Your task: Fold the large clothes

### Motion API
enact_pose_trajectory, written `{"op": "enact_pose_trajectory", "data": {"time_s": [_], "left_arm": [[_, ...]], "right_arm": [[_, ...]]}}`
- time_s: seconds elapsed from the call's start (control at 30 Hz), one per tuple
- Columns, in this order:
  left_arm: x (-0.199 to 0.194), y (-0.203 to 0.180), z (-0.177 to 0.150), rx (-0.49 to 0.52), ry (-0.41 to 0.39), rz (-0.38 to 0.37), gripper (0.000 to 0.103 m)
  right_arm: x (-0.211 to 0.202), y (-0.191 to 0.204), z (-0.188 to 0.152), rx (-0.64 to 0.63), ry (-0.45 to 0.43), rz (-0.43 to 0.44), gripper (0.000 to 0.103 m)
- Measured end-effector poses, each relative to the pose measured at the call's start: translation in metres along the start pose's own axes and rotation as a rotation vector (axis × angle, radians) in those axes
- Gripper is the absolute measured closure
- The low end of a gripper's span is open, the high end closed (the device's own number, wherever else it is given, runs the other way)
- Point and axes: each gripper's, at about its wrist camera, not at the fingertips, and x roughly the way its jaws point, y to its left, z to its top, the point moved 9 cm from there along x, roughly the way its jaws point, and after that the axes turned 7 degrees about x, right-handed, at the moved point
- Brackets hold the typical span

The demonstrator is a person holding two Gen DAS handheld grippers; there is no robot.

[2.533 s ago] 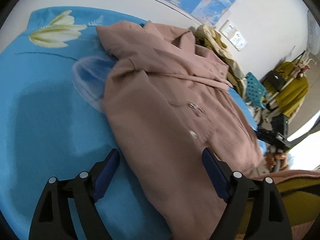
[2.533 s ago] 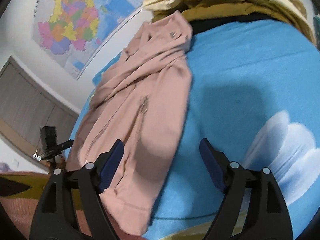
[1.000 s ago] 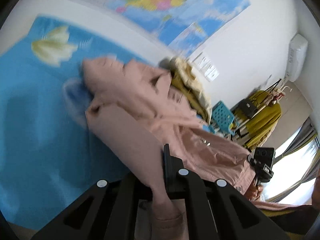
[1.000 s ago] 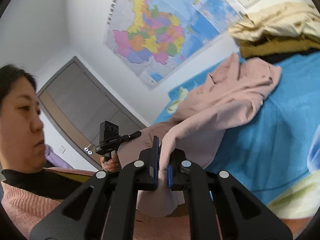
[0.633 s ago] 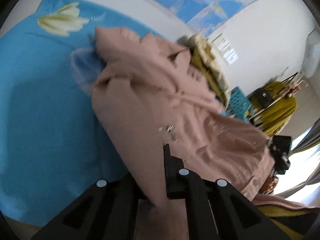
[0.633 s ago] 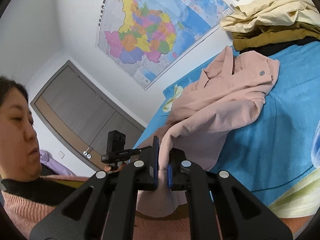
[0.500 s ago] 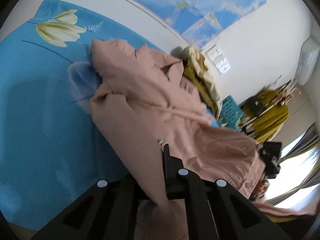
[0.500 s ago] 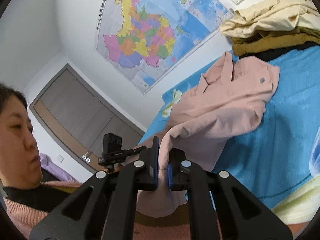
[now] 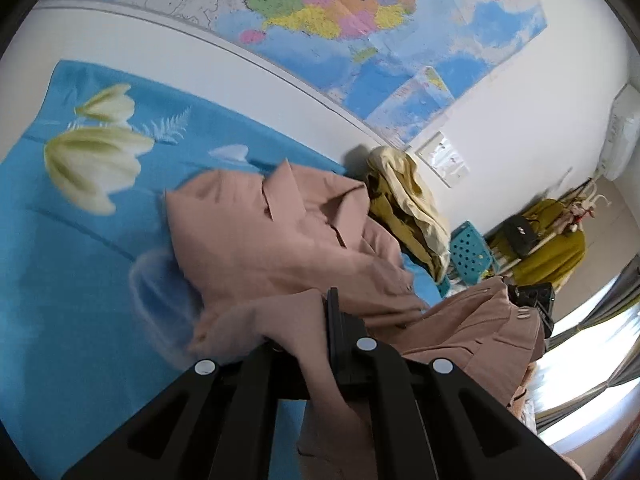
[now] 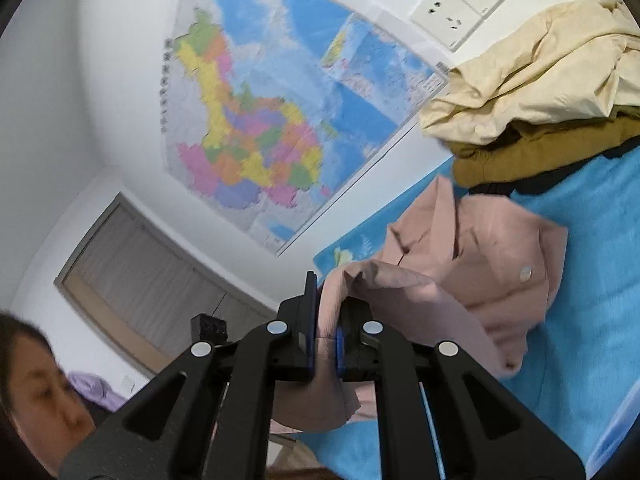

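— Where's our pink jacket (image 9: 280,236)?

— Its collar end lies on the blue floral bedsheet (image 9: 80,260), beside the piled yellow clothes (image 9: 404,200); the hem is lifted off the bed.

— And our grips?

— Our left gripper (image 9: 320,344) pinches the hem tight. Our right gripper (image 10: 326,344) is clamped on pink fabric too.

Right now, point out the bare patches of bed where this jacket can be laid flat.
Bare blue bedspread lies left of the pink jacket, below the tulip print. More bare cover shows right of the jacket, below the clothes pile. The far corner by that pile is crowded. Both the left hand-held gripper and right hand-held gripper pinch the hem.
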Motion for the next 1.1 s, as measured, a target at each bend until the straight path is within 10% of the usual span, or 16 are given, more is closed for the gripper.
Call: {"op": "enact_pose_trajectory", "data": {"time_s": [0.83, 0.9, 1.0, 1.1], "left_arm": [[0.117, 0.102, 0.098, -0.106, 0.182, 0.23, 0.101], [0.128, 0.112, 0.098, -0.101, 0.205, 0.247, 0.1], [0.136, 0.121, 0.093, -0.117, 0.245, 0.239, 0.097], [0.129, 0.112, 0.088, -0.068, 0.235, 0.18, 0.074]], "right_arm": [[0.112, -0.133, 0.104, 0.219, 0.034, -0.197, 0.091], [0.115, -0.141, 0.106, 0.208, 0.03, -0.246, 0.086], [0.114, -0.142, 0.104, 0.189, 0.033, -0.277, 0.05], [0.108, -0.129, 0.096, 0.124, 0.042, -0.279, 0.041]]}}
